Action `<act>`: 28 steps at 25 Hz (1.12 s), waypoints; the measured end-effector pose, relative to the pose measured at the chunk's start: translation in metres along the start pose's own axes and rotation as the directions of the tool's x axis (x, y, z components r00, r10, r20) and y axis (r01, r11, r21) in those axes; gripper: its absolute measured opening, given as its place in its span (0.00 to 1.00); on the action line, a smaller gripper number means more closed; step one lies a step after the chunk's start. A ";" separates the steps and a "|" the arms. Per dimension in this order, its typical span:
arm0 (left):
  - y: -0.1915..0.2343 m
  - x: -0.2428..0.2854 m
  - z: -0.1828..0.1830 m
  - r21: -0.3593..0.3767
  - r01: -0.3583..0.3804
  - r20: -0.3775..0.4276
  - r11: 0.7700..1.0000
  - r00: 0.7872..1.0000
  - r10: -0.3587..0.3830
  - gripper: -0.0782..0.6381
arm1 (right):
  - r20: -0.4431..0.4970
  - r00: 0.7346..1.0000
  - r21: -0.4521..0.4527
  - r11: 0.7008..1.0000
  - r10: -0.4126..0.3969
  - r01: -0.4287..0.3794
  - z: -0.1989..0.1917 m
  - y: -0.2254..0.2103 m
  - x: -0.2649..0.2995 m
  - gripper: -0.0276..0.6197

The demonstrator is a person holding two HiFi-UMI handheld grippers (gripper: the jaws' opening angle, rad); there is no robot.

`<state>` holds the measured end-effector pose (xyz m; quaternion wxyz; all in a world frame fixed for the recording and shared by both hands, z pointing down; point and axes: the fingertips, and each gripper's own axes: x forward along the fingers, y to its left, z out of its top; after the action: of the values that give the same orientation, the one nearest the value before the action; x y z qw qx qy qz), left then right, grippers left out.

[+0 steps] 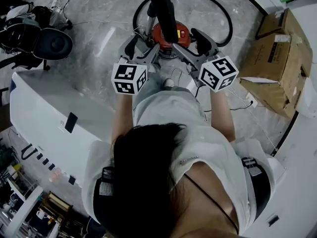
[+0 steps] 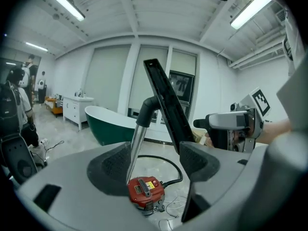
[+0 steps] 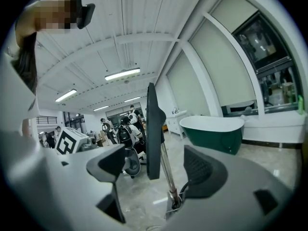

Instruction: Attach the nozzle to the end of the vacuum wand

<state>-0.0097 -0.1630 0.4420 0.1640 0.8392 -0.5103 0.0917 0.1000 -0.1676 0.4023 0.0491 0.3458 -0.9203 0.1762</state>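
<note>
Red vacuum point(image 2: 146, 191), black nozzle point(image 2: 166, 105), silver wand point(image 2: 136, 148)
The left gripper point(image 2: 154, 160) and the right gripper point(image 3: 156, 165) are grey with black pads point(image 2: 115, 165); each cube point(image 1: 130, 78) is white with black square markers. The bathtub point(image 2: 108, 126) is dark green with a white rim, the boxes point(image 1: 277, 58) are brown, the floor point(image 1: 109, 4) is grey marble with pale streaks.

Grey marble floor point(image 1: 99, 9): red vacuum canister point(image 1: 184, 34), black hose loop point(image 1: 230, 26), cardboard boxes point(image 1: 280, 58) at right.

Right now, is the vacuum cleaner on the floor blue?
No, the vacuum cleaner at the bottom of the silver wand is red.
</note>
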 end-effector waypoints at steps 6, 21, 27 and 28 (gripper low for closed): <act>-0.005 -0.012 0.011 0.017 -0.056 0.010 0.998 0.998 0.056 0.47 | -0.037 0.999 -0.035 0.999 0.038 -0.040 -0.003 0.018 0.002 0.66; -0.019 -0.013 0.004 -0.004 -0.124 -0.009 0.992 0.992 0.124 0.23 | -0.028 1.000 0.005 1.000 0.004 -0.004 -0.013 0.019 -0.001 0.65; -0.027 -0.011 0.005 -0.011 -0.120 0.000 0.993 0.993 0.120 0.22 | -0.014 0.999 0.000 0.999 -0.053 0.053 -0.013 0.016 -0.005 0.45; -0.029 -0.011 0.005 -0.011 -0.119 0.002 0.993 0.993 0.119 0.22 | -0.006 0.997 -0.006 0.997 -0.073 0.073 -0.012 0.014 -0.007 0.35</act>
<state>0.0106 -0.1436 0.4281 0.1620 0.8066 -0.5601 0.0974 0.0956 -0.1495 0.4079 0.0596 0.3783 -0.9075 0.1726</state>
